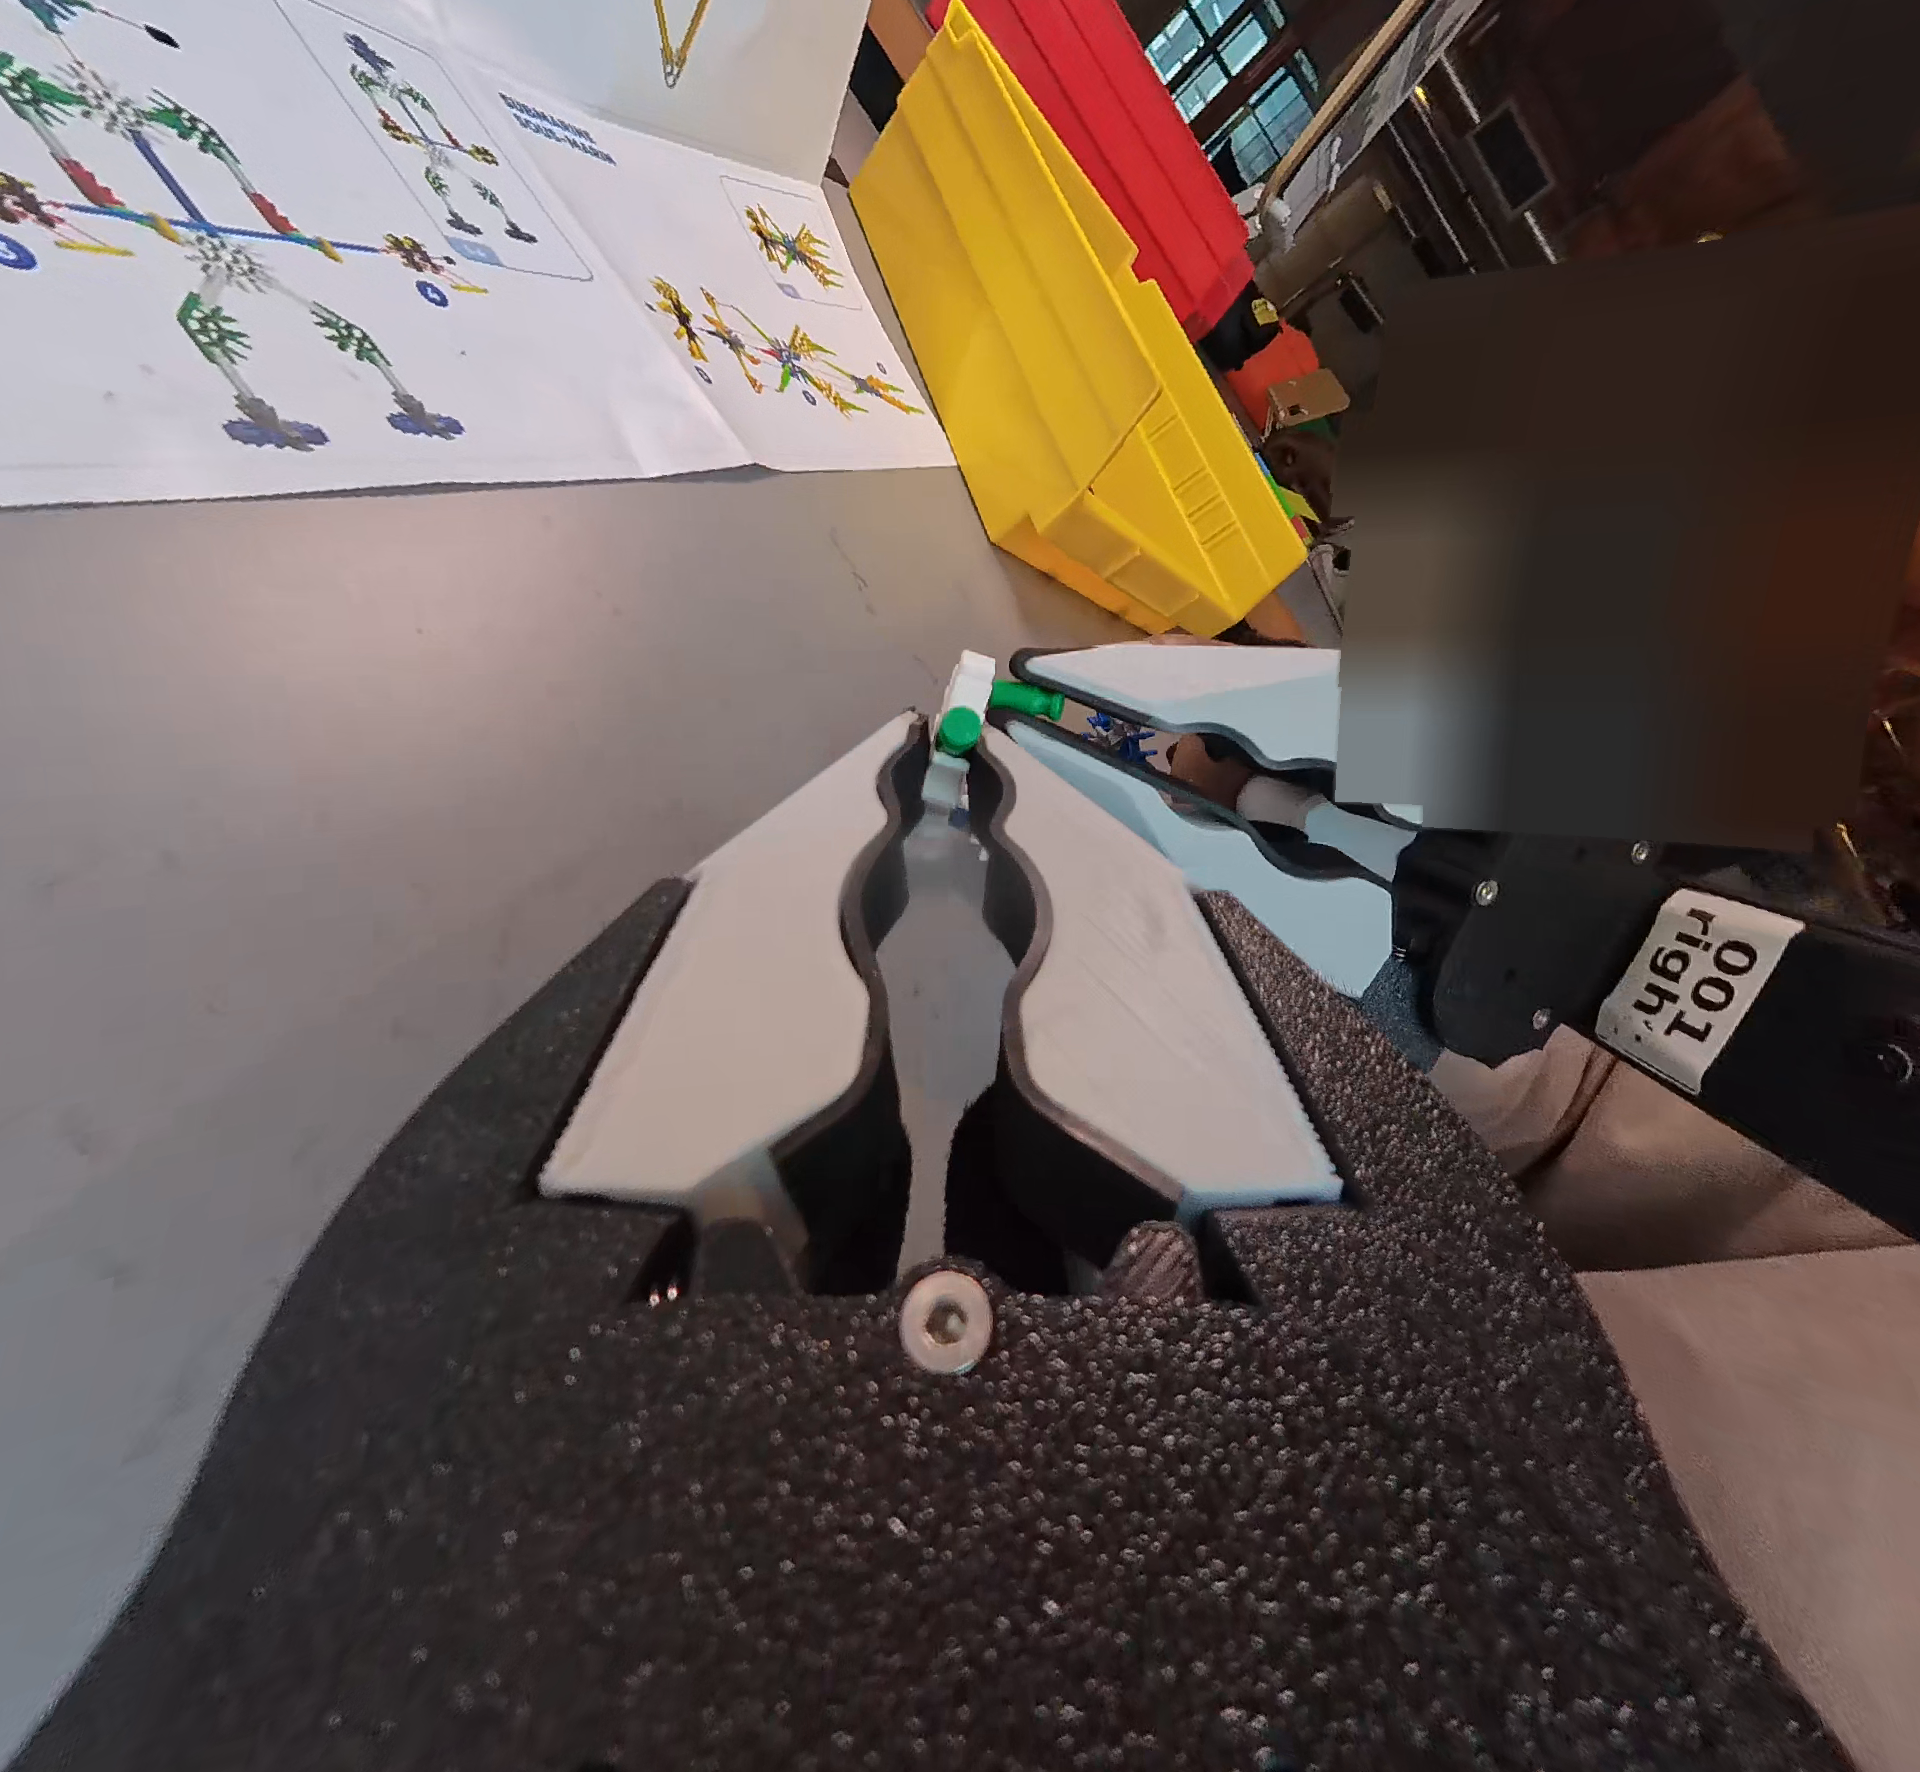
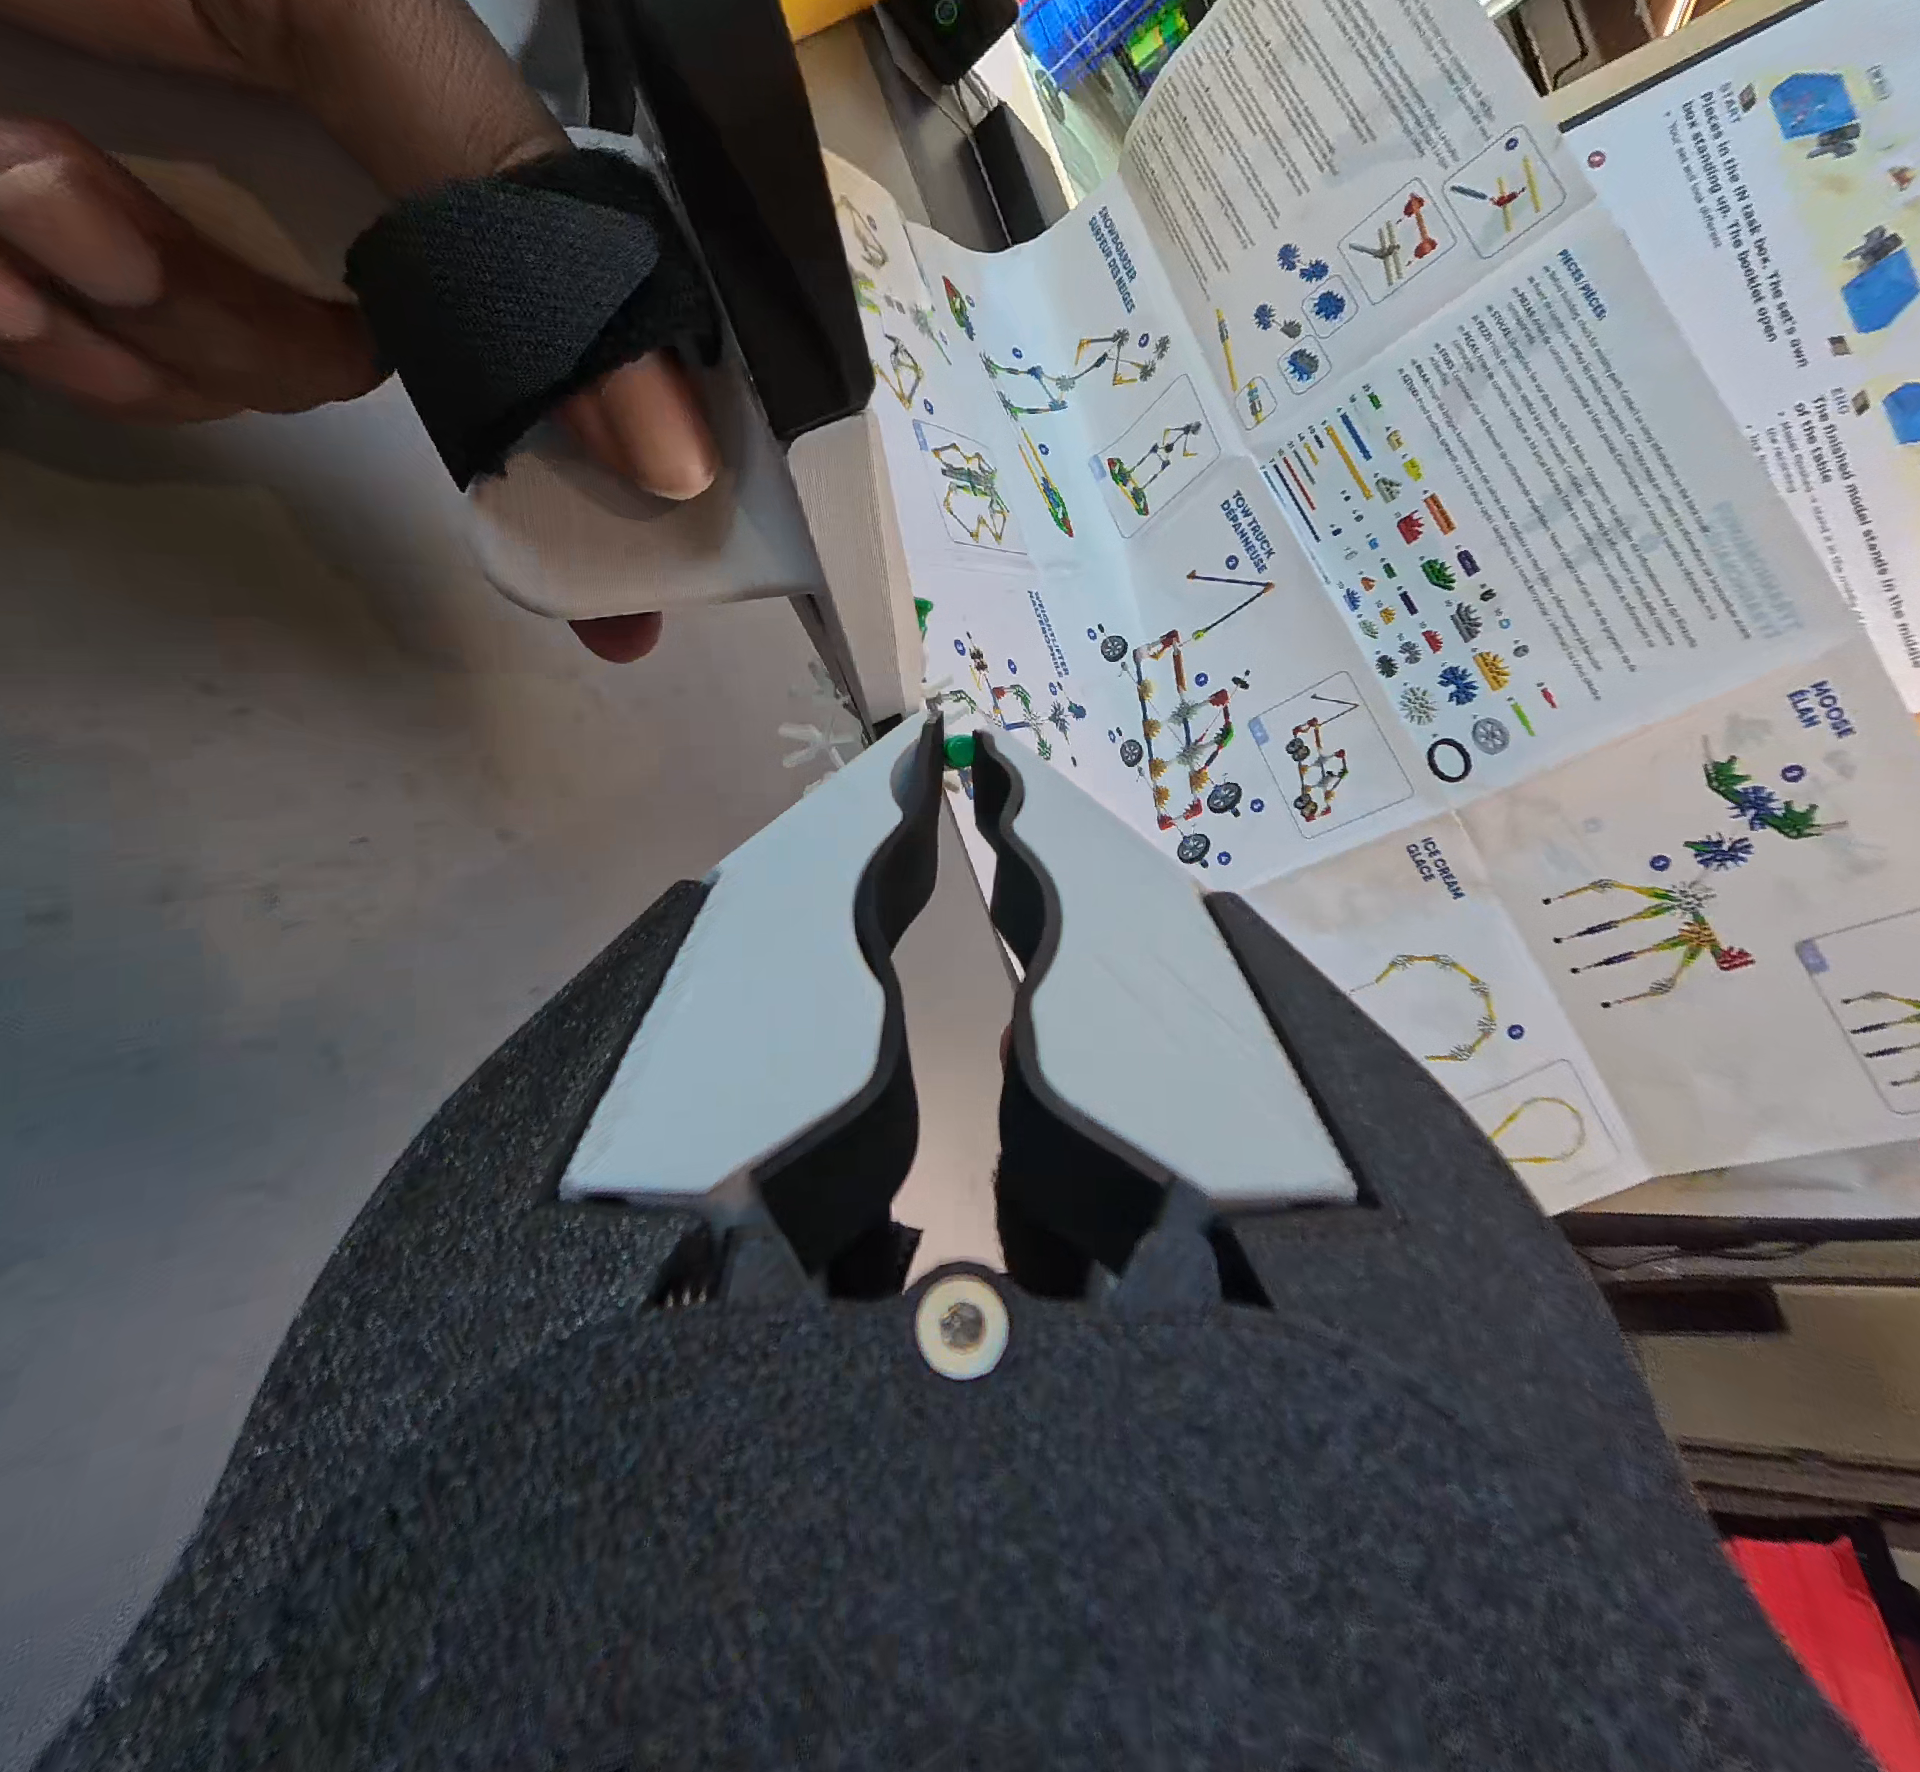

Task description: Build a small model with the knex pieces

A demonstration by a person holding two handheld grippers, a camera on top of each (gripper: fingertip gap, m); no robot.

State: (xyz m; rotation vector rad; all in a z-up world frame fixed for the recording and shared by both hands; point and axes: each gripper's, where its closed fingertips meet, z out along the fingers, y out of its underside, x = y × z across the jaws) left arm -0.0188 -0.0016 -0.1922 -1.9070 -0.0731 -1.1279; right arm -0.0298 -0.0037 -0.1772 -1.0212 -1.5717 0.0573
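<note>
My left gripper (image 1: 951, 735) is shut on a white snowflake connector (image 1: 964, 683), held above the grey table (image 1: 416, 787). A green rod end (image 1: 956, 730) shows at the connector, between my fingertips. My right gripper (image 1: 1016, 694) comes in from the right, shut on a short green rod (image 1: 1029, 699) whose end meets the connector. In the right wrist view my right gripper (image 2: 958, 748) pinches the green rod (image 2: 958, 754) at its tips. The white connector (image 2: 821, 735) is just beyond, blurred. The left gripper's finger (image 2: 852, 538) and the hand (image 2: 260, 164) holding it fill the upper left.
A folded instruction sheet (image 1: 416, 268) with coloured model pictures lies on the table behind the grippers, and also shows in the right wrist view (image 2: 1455, 579). A yellow bin (image 1: 1060, 351) and a red bin (image 1: 1101, 112) stand at the table's far right edge. My left and right fingertips are right by each other.
</note>
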